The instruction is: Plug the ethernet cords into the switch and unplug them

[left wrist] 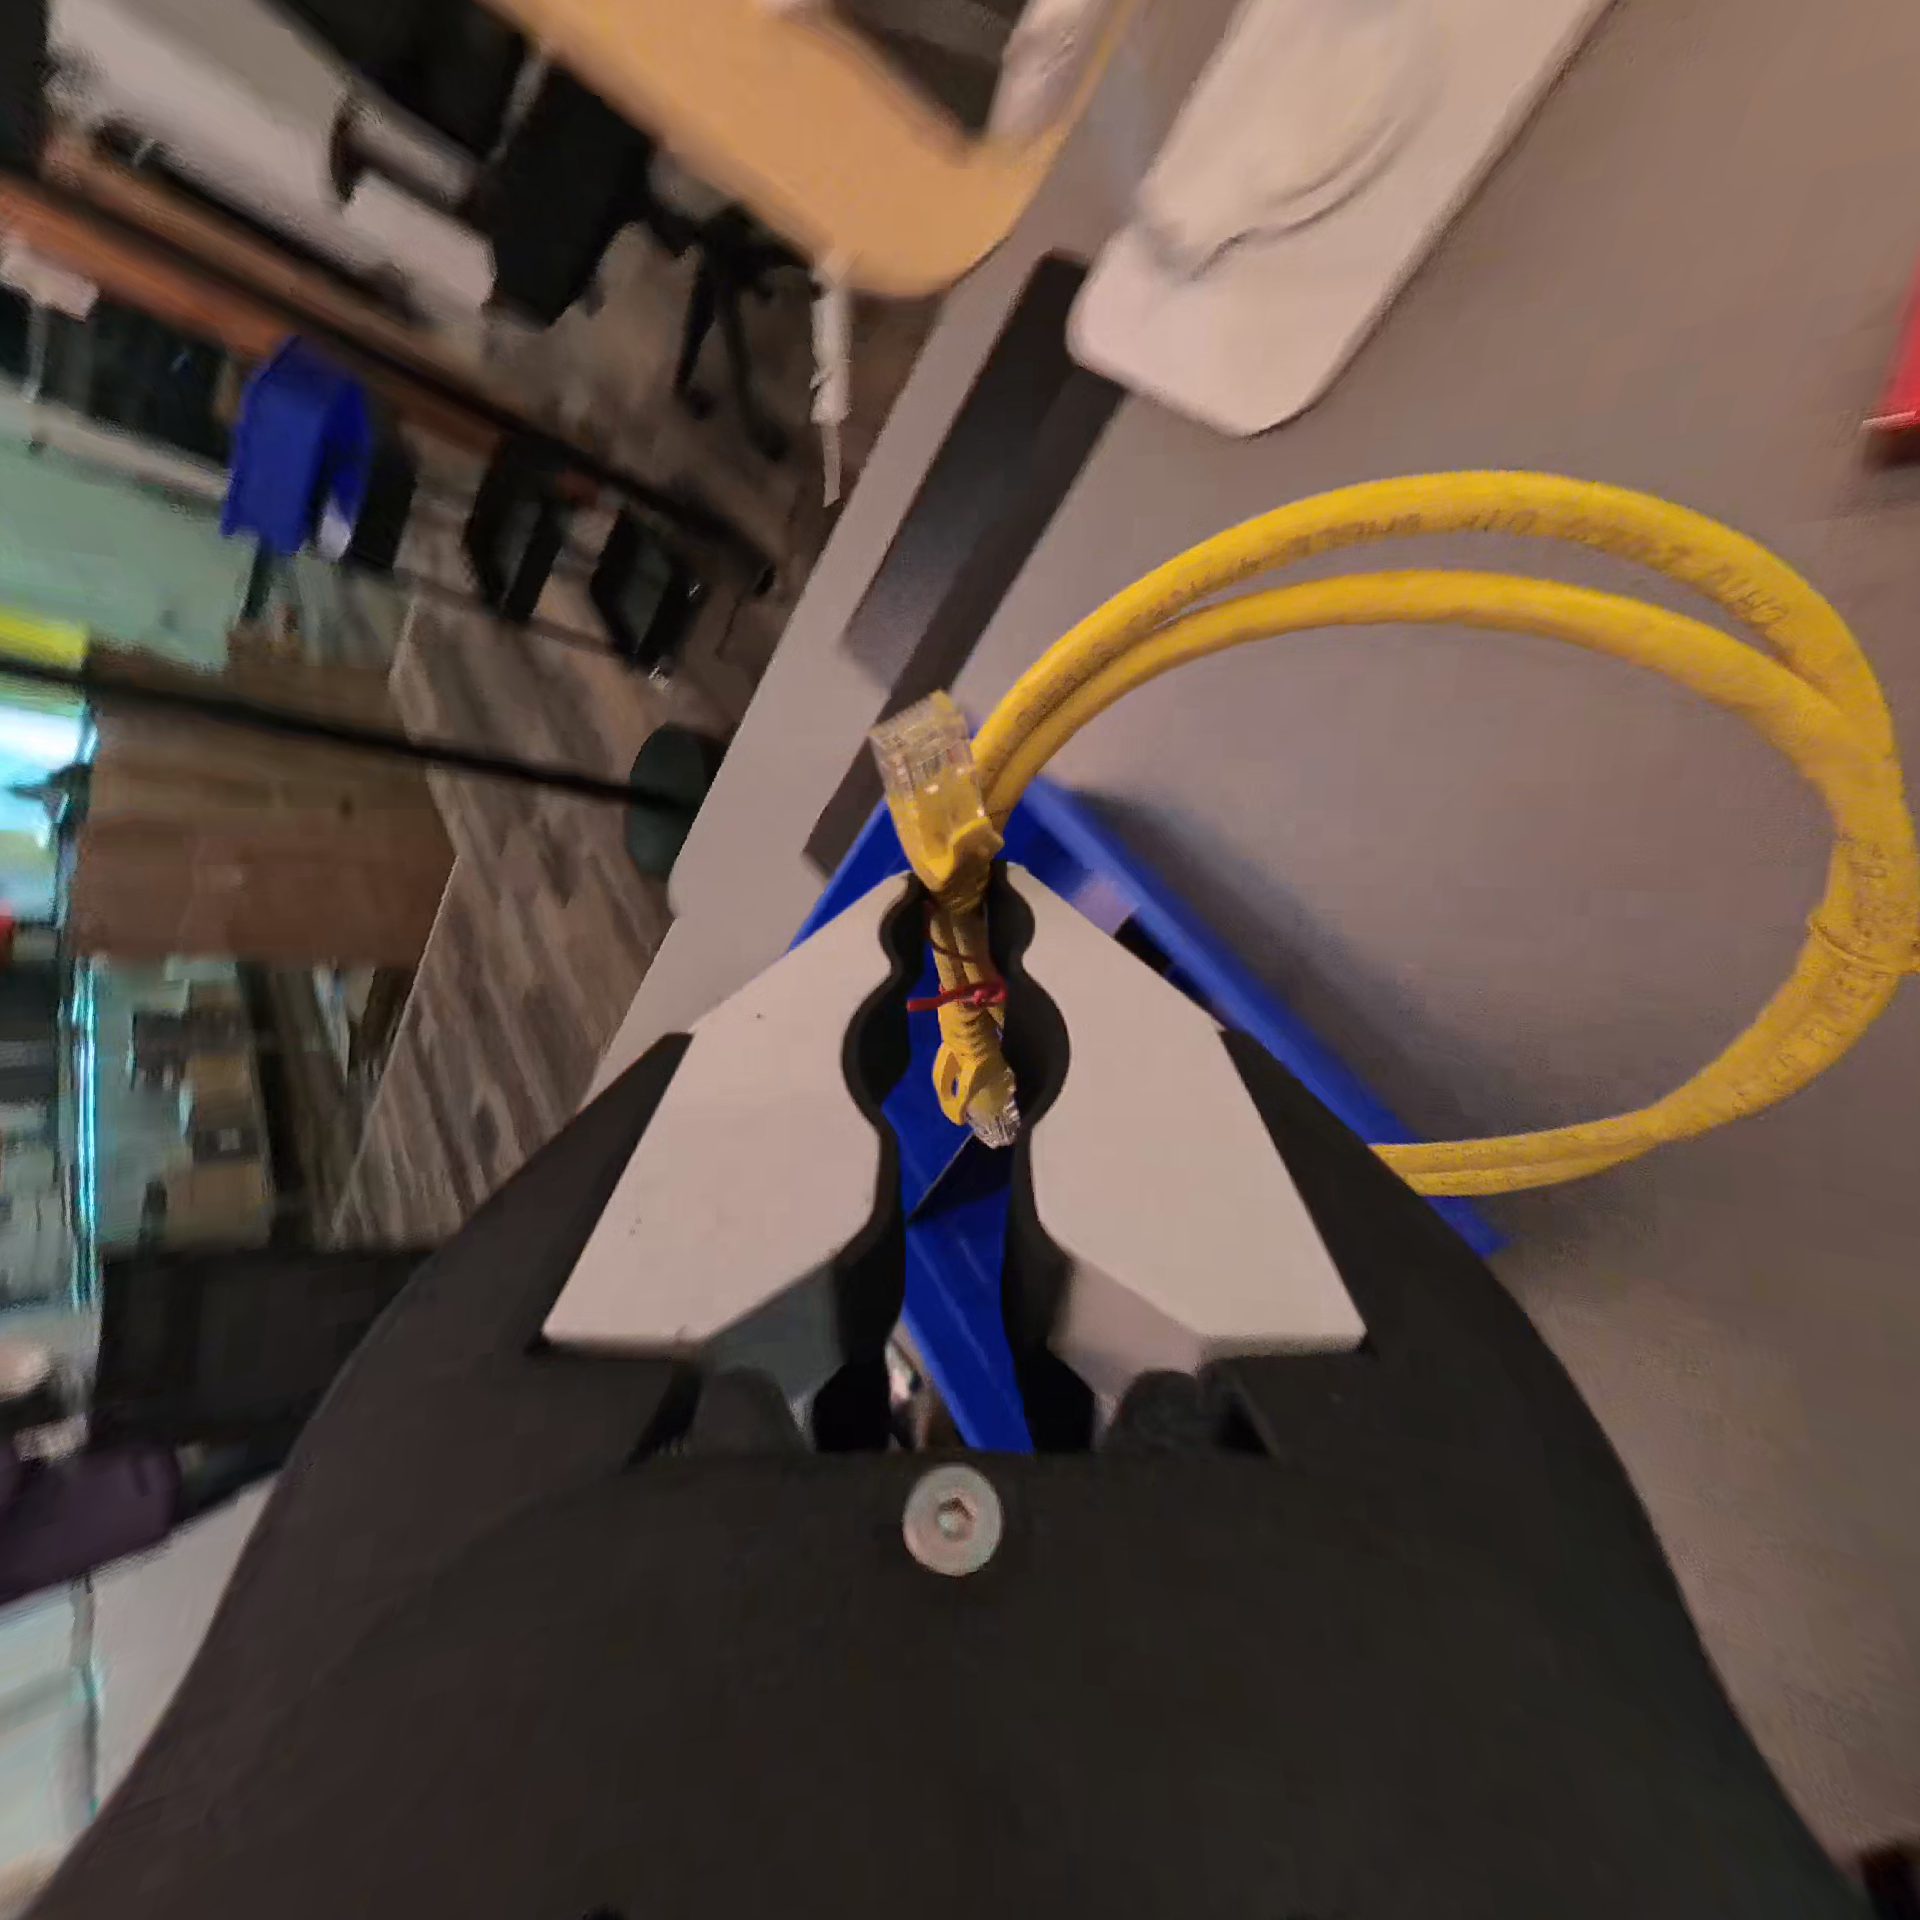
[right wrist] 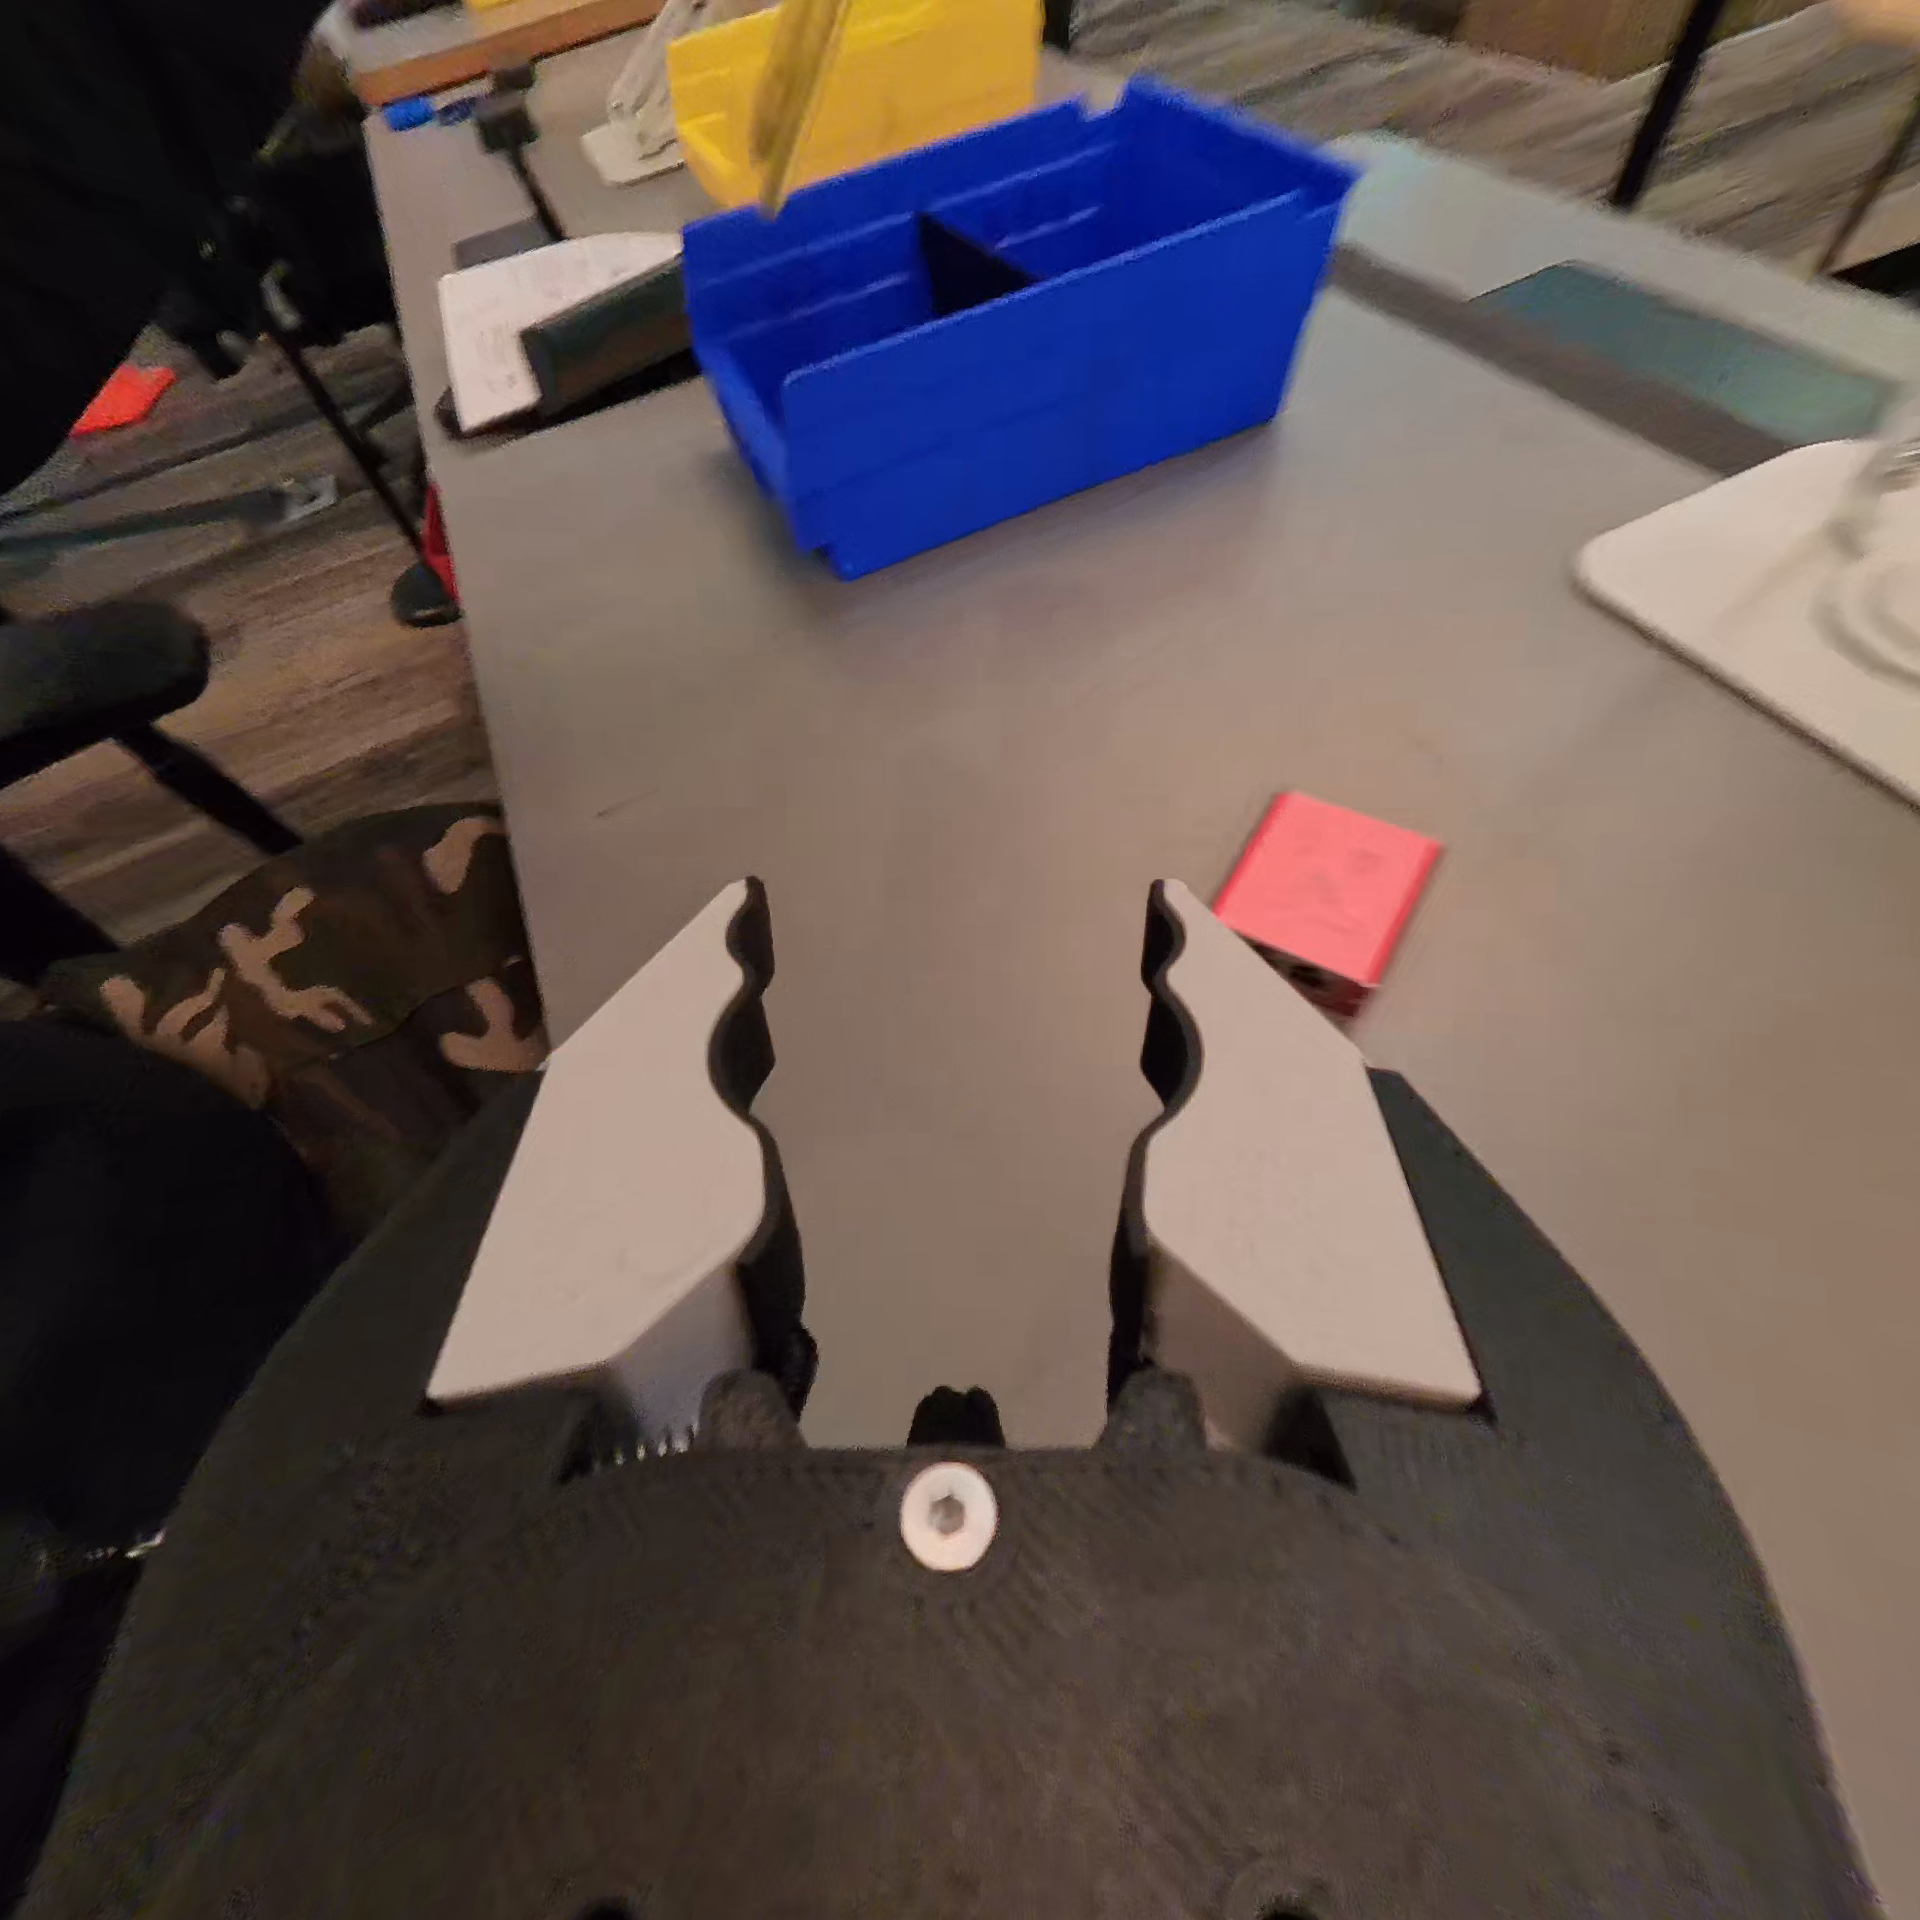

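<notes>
Soft dim indoor light, motion-blurred backgrounds, wide-angle stretch toward the edges.

**Colours on the grey table**

Yellow cable (left wrist: 1558,613) tied with red wire (left wrist: 961,1000). Blue bin (right wrist: 1039,395) with a black divider (right wrist: 971,272). Yellow bin (right wrist: 914,73) behind. Pinkish-red box (right wrist: 1325,883). White tray (right wrist: 1714,613). Camouflage cloth (right wrist: 312,966) in brown and tan.
</notes>
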Motion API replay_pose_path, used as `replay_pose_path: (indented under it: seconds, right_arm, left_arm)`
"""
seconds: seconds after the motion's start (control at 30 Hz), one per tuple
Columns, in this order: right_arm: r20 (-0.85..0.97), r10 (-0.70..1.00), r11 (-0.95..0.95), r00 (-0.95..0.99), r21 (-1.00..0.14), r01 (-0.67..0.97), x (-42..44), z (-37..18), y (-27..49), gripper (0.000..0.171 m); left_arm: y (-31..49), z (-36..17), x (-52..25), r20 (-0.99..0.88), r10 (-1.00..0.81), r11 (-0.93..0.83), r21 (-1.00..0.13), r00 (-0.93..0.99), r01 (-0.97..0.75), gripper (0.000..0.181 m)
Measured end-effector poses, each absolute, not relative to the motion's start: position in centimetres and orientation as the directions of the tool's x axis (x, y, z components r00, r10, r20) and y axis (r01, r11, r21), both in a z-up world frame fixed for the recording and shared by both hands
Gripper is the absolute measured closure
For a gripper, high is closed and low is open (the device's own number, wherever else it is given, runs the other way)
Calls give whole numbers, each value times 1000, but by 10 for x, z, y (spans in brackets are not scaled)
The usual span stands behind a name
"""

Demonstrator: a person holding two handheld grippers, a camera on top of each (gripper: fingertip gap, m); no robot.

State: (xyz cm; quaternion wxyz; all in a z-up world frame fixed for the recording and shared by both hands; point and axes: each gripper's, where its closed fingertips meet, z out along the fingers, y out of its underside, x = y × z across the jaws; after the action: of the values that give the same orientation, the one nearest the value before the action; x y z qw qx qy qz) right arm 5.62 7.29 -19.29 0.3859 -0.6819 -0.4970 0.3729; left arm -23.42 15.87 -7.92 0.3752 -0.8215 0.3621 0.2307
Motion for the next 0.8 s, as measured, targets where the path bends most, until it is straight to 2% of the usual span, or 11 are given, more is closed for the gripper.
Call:
replay_pose_path:
  seconds: [0.1,0.23,0.47,0.57,0.67,0.8]
  right_arm:
    - [-76,939,-194,336,-923,333,98,-165,101,100]
    - [-59,874,-205,483,-945,254,163,-140,131,101]
    - [-39,790,-237,611,-940,245,229,-153,150,102]
    - [-51,780,-254,624,-937,241,237,-163,152,102]
    - [-57,784,-268,618,-929,254,237,-177,154,103]
    - [-50,808,-262,587,-923,283,231,-193,157,103]
  left_arm:
    - [164,-96,-142,-611,-613,-347,-362,501,-865,173]
    - [161,-153,-39,-482,-824,-213,-224,298,-951,174]
    - [151,-239,83,-309,-950,-9,-112,44,-994,174]
    - [145,-267,118,-259,-966,58,-126,-24,-990,174]
    - [149,-290,132,-256,-965,83,-87,-59,-993,173]
    - [149,-300,142,-202,-979,61,-187,-23,-980,161]
